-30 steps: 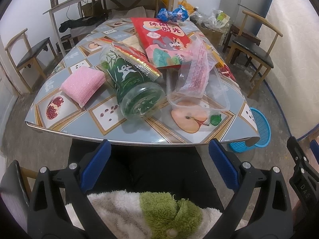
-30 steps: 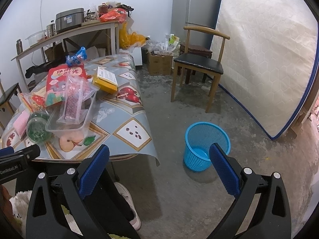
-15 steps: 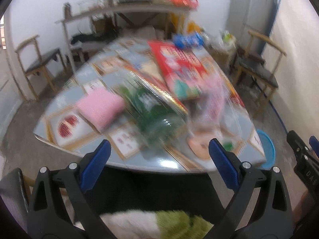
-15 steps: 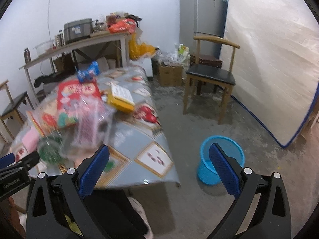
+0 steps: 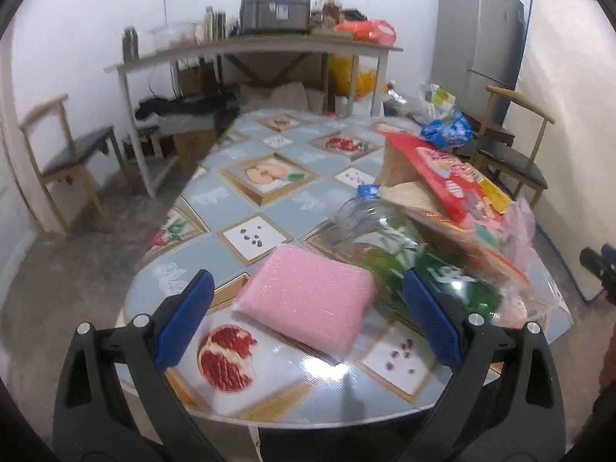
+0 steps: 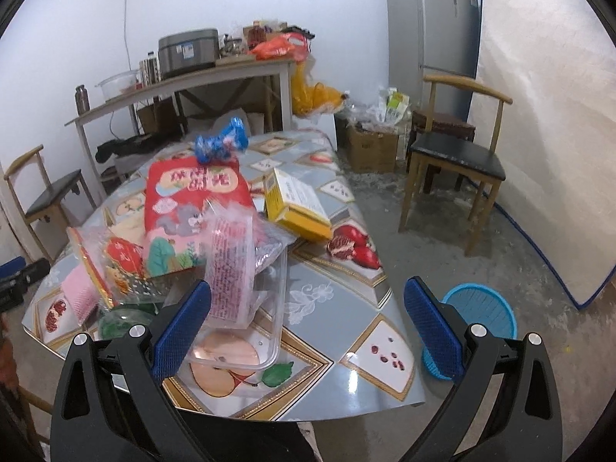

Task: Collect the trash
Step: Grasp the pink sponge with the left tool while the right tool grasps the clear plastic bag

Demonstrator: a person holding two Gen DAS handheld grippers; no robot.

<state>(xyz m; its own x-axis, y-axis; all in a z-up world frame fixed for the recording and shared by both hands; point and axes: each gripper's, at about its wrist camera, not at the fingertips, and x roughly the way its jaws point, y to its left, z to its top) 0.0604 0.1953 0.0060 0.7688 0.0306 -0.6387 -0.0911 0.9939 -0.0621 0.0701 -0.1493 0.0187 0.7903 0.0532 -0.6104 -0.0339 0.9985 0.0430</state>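
While both tools are gaping empty, we are holding the left gripper (image 5: pixel 308 319) over the pink sponge (image 5: pixel 308 304) and the right gripper (image 6: pixel 308 327) above the clear tray (image 6: pixel 246 331).

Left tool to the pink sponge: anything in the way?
Nothing visible. The left tool is open, and the pink sponge lies flat on the table right ahead between its fingers. The green bottle lies beside the sponge on the right, close to the right finger, not across the path.
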